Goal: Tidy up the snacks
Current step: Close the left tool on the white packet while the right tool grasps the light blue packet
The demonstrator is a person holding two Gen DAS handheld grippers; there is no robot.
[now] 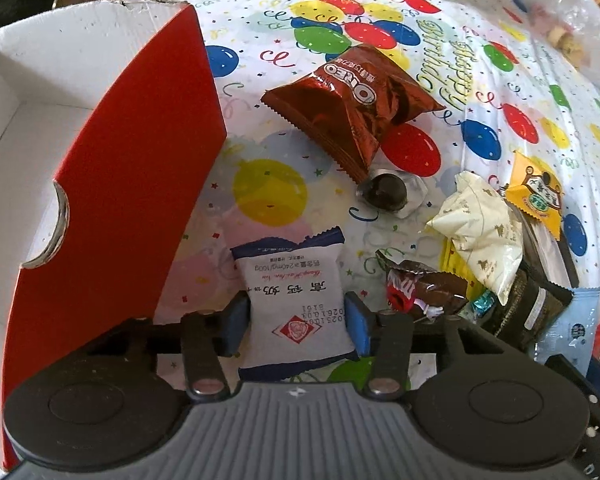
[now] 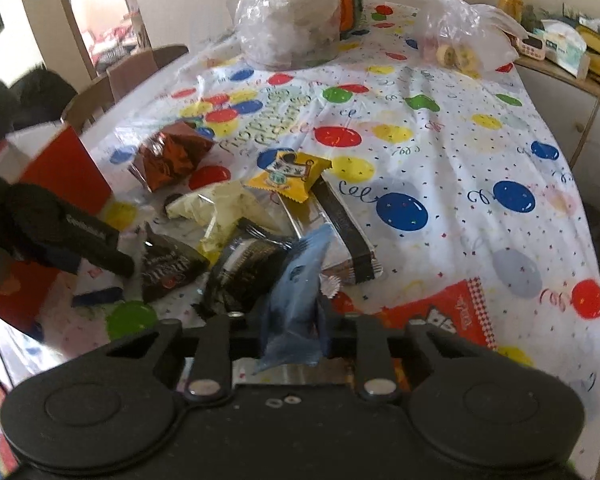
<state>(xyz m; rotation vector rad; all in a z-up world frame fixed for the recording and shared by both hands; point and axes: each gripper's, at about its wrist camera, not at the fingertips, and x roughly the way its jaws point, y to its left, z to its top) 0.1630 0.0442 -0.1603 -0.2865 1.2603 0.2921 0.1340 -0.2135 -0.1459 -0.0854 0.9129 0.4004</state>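
Left gripper (image 1: 297, 322) first: its blue pads sit roughly a packet's width apart, pressed against both sides of a white milk-candy packet (image 1: 295, 300) with navy crimped ends, low in the middle of the left wrist frame. Just left of it stands the red box (image 1: 139, 184), matte red outside, white cardboard inside, with a half-round thumb notch in its wall. Above centre, a crinkled glossy brown Oreo packet (image 1: 352, 108) lies on the balloon-print tablecloth (image 1: 500, 92), with a round dark chocolate (image 1: 386, 192) in clear wrap just below it.

Right gripper (image 2: 291, 332) now: nearly closed, pinching a limp pale-blue packet (image 2: 300, 292) at lower centre. Beyond it lies a heap of wrappers, a yellow packet (image 2: 289, 176) on top.
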